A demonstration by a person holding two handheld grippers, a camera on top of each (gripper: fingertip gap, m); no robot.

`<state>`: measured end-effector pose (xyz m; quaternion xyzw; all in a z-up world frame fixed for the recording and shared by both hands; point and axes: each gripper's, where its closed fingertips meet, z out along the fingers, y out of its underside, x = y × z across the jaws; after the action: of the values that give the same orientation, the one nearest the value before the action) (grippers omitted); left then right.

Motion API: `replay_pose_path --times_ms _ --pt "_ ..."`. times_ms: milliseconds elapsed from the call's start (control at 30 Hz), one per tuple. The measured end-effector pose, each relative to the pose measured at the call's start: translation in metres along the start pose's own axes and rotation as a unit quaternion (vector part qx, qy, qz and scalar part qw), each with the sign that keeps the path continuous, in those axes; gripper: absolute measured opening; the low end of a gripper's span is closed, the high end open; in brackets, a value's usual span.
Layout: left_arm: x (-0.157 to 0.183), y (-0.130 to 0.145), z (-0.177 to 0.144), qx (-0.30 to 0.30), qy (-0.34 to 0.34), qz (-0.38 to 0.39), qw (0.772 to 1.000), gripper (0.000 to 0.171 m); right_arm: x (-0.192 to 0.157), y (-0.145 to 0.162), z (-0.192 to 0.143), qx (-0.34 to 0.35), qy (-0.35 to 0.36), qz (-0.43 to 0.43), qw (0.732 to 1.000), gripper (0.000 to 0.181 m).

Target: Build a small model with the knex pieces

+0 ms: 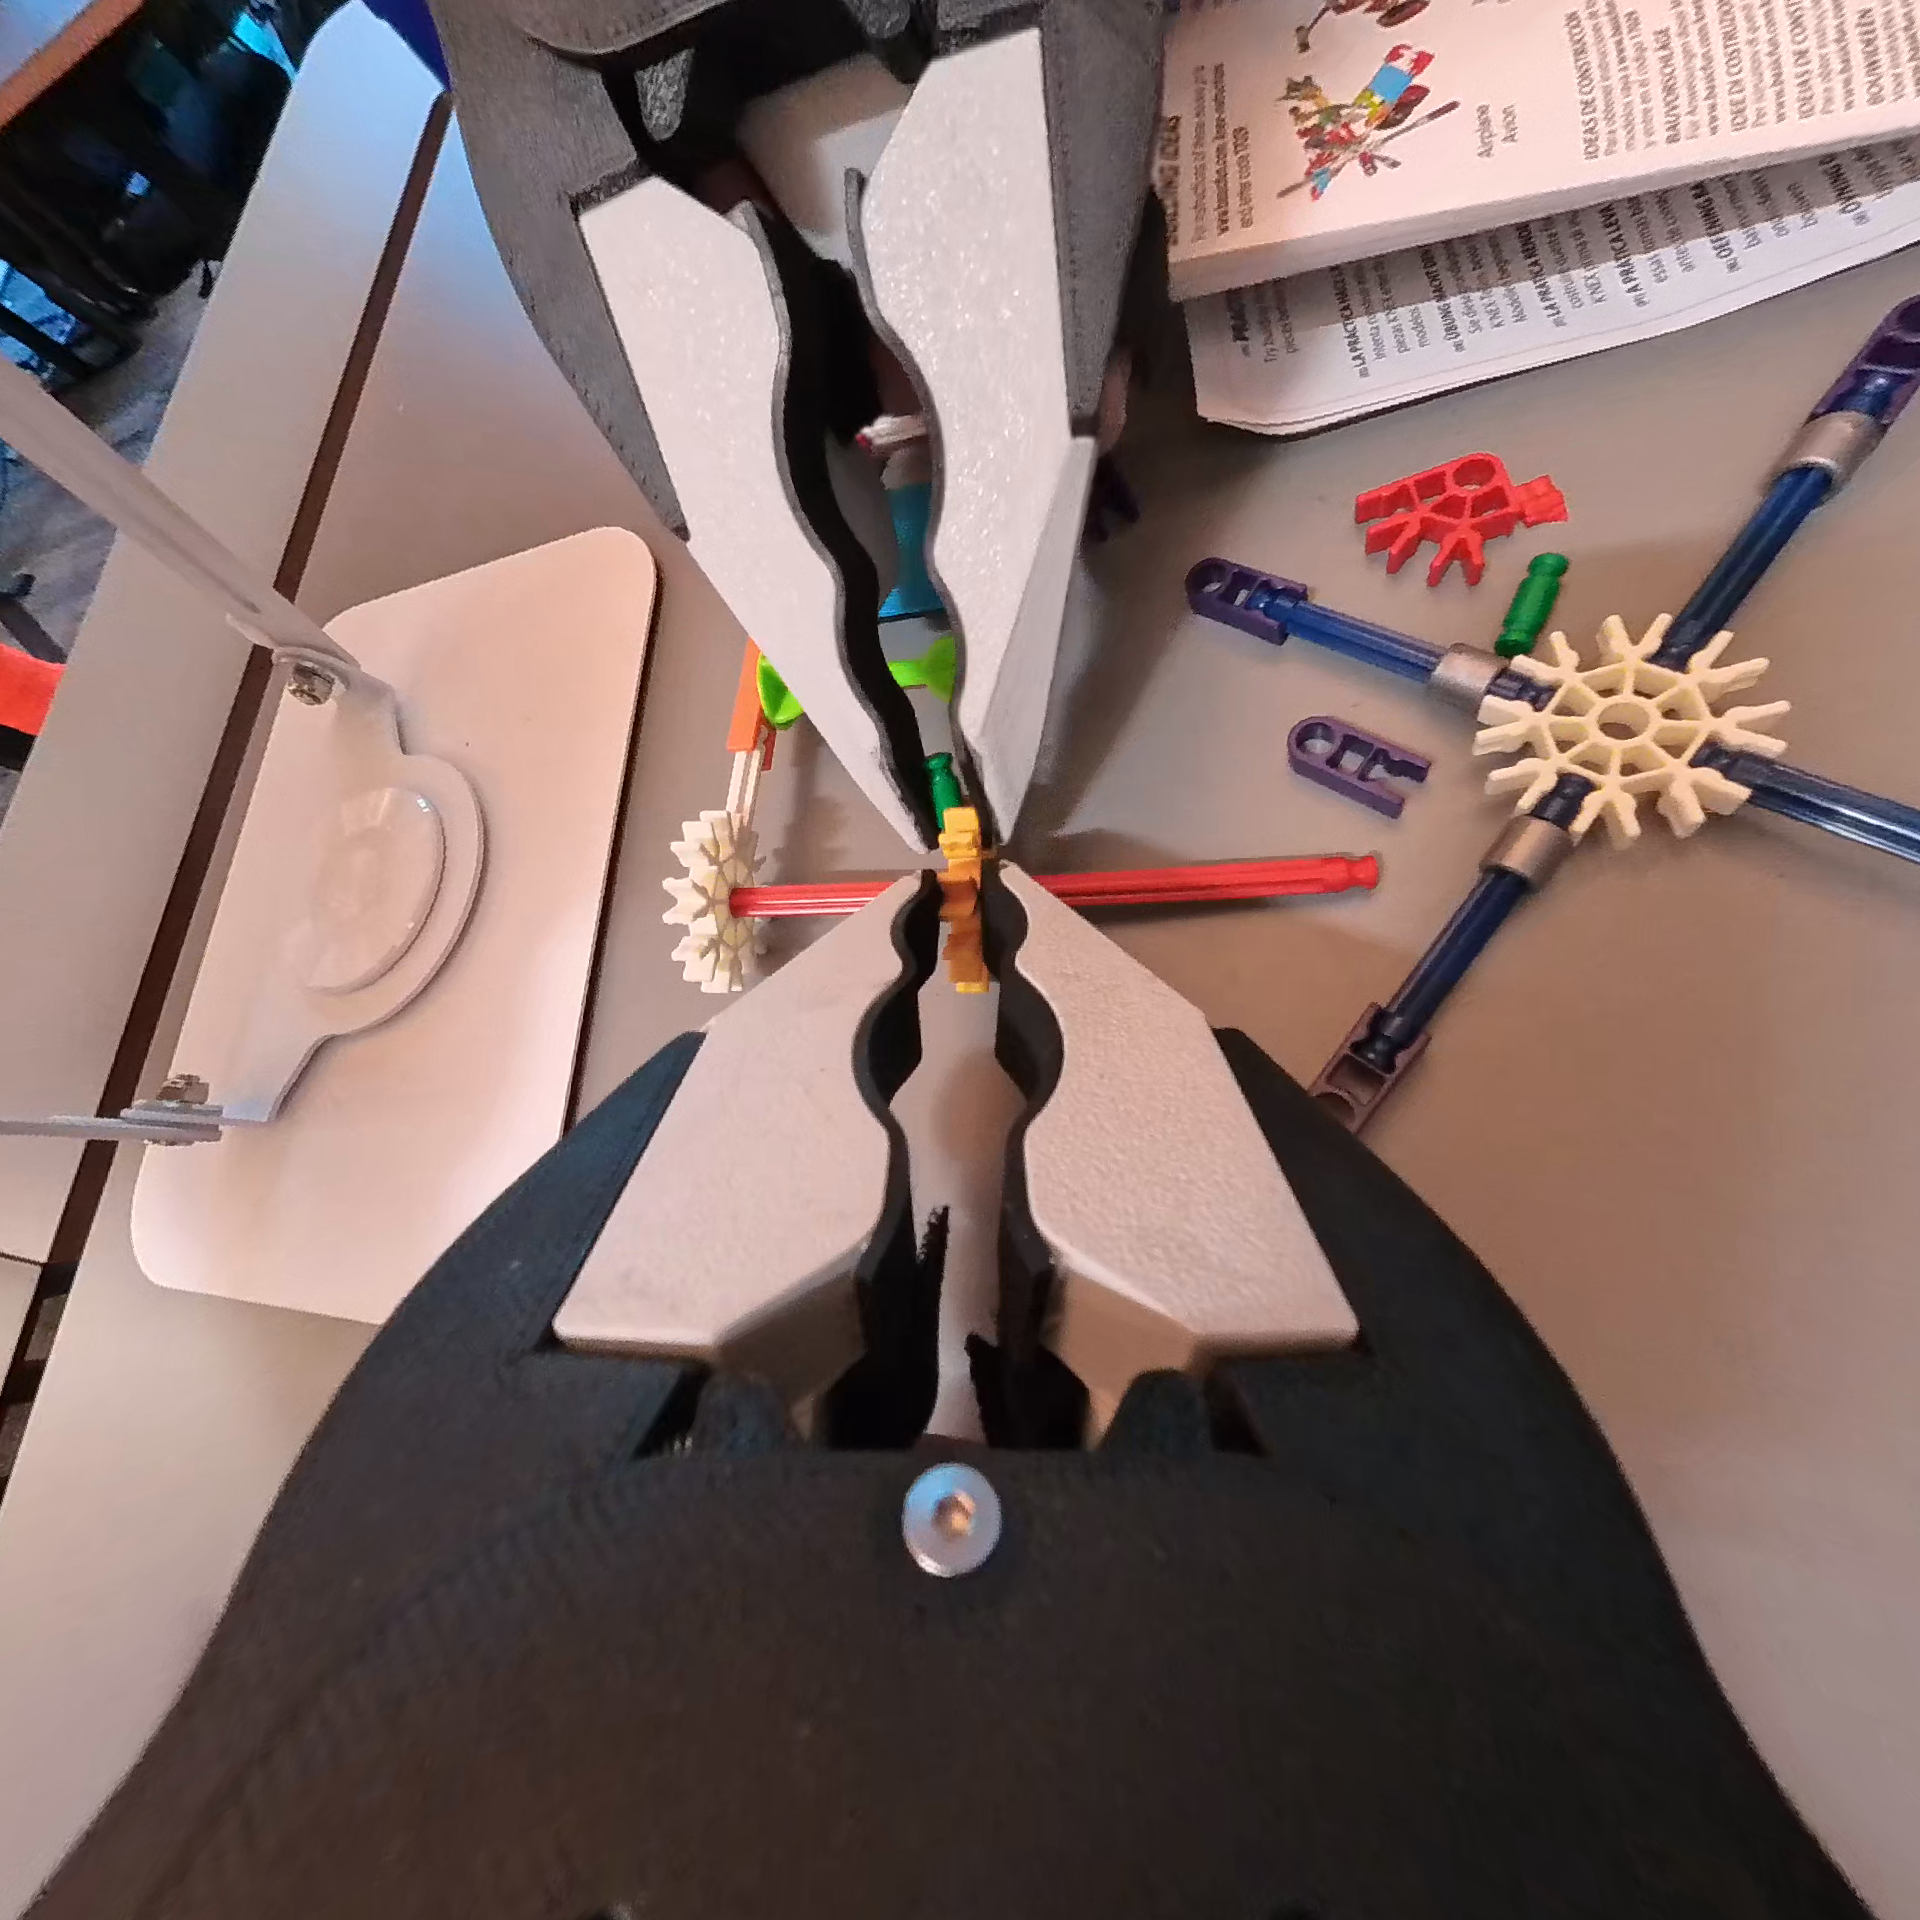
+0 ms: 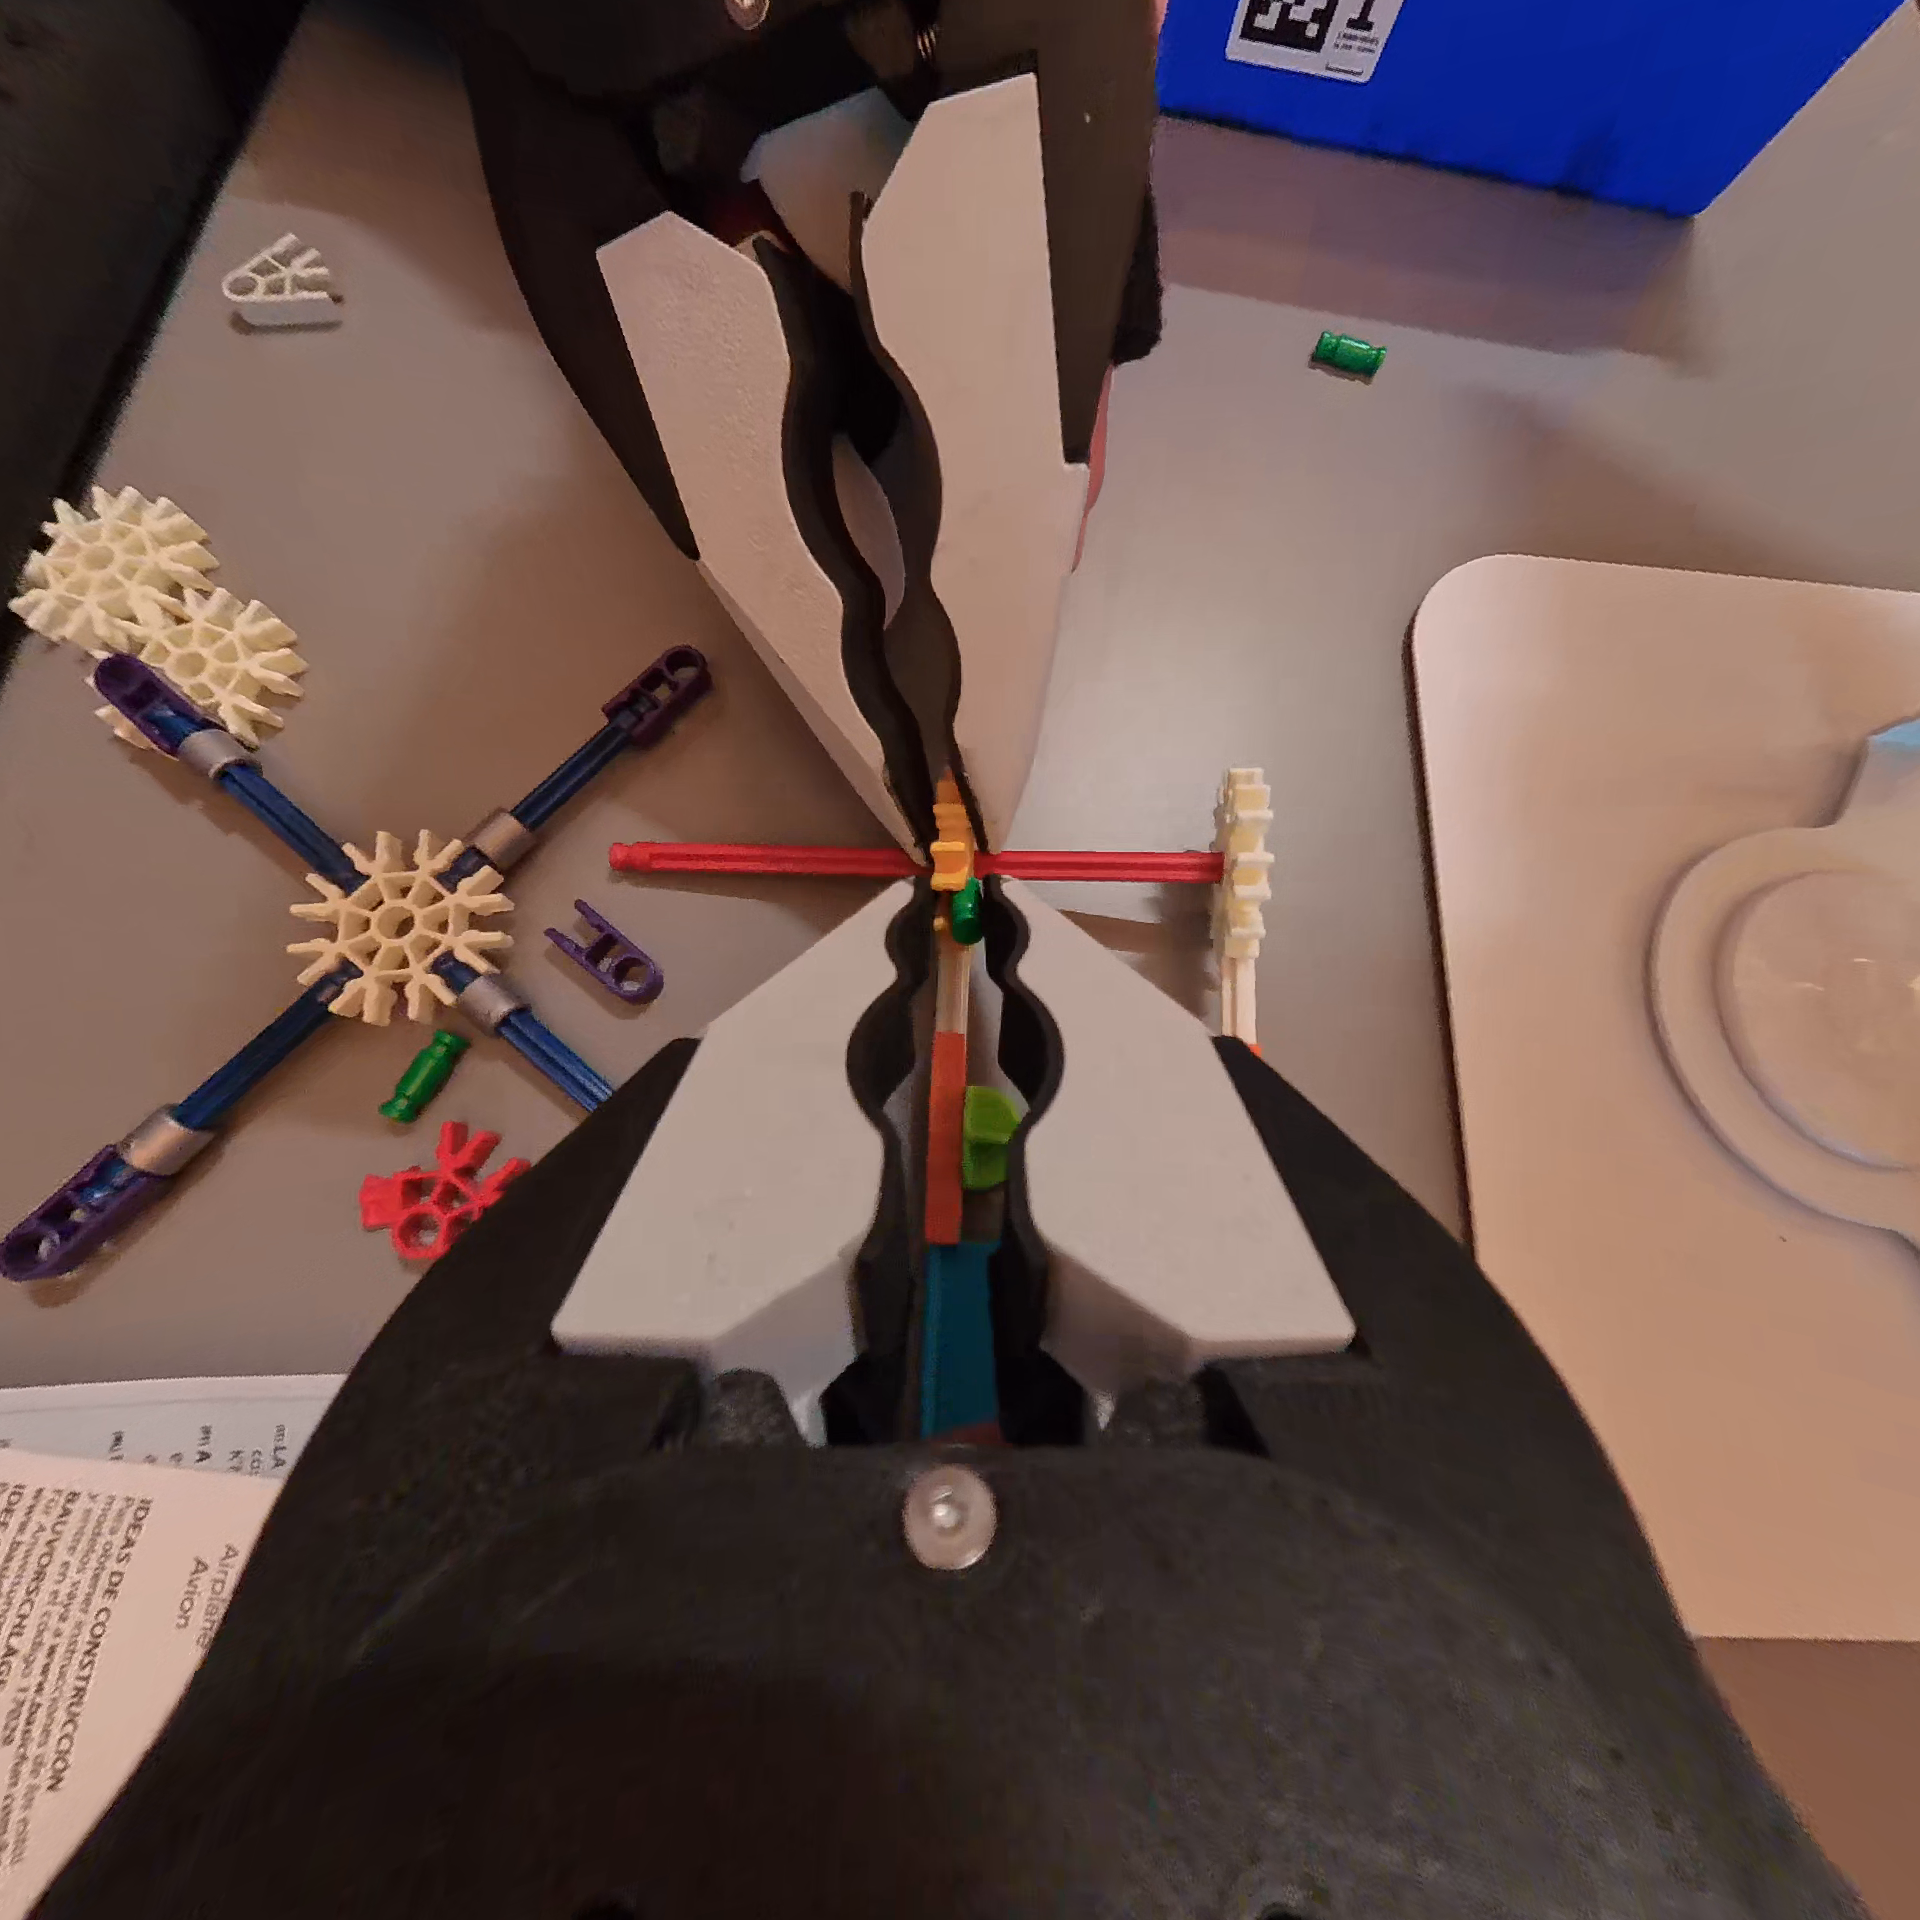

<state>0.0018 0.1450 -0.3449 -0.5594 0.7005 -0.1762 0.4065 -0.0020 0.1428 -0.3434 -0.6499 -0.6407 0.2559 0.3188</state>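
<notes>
Yellow connector [image 1: 962, 902] on the red rod [image 1: 1195, 878] is pinched tip-to-tip by left gripper [image 1: 961, 914] and right gripper [image 2: 954, 902], blue-rod cross [image 1: 1621, 727] and booklet [image 1: 1538, 208] lying nearby.

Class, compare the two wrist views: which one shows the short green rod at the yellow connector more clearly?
The right wrist view. There the green rod lies in the open between the fingers, just below the yellow connector. In the left wrist view the same rod is a sliver, squeezed between the opposite tool's fingers above the connector.
</notes>
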Motion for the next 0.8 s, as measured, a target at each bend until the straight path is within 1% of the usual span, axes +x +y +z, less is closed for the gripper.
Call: replay_pose_path --times_ms 400,533,600,667,700,733,767,800 --pt "0.001 0.001 0.002 0.003 -0.001 -0.003 1.0 0.005 -0.001 0.003 0.005 -0.026 0.042 -0.029 0.998 0.004" --pt "0.001 0.003 0.003 0.006 -0.004 -0.01 1.0 0.005 0.0 0.004 0.007 -0.052 0.076 -0.063 0.994 0.002" --pt "0.0 0.003 0.003 0.006 -0.001 -0.017 1.0 0.005 0.001 0.004 0.007 -0.052 0.073 -0.057 0.994 0.002" --pt "0.001 0.002 0.003 0.007 -0.001 -0.011 1.0 0.005 0.0 0.005 0.005 -0.057 0.05 -0.04 0.996 0.003" --pt "0.0 -0.002 0.003 0.014 -0.003 -0.016 1.0 0.005 0.001 0.004 0.001 -0.055 0.039 -0.03 0.997 0.003" --pt "-0.003 -0.005 0.003 0.018 -0.012 -0.022 1.0 0.005 0.004 0.002 -0.004 -0.051 0.044 -0.025 0.997 0.003" --pt "-0.004 -0.004 0.004 0.013 -0.016 -0.016 1.0 0.004 0.008 -0.001 -0.009 -0.044 0.055 -0.014 0.997 0.01" --pt "-0.004 -0.001 0.006 0.008 -0.02 -0.017 1.0 0.005 0.011 -0.003 -0.017 -0.041 0.063 -0.006 0.997 0.032"
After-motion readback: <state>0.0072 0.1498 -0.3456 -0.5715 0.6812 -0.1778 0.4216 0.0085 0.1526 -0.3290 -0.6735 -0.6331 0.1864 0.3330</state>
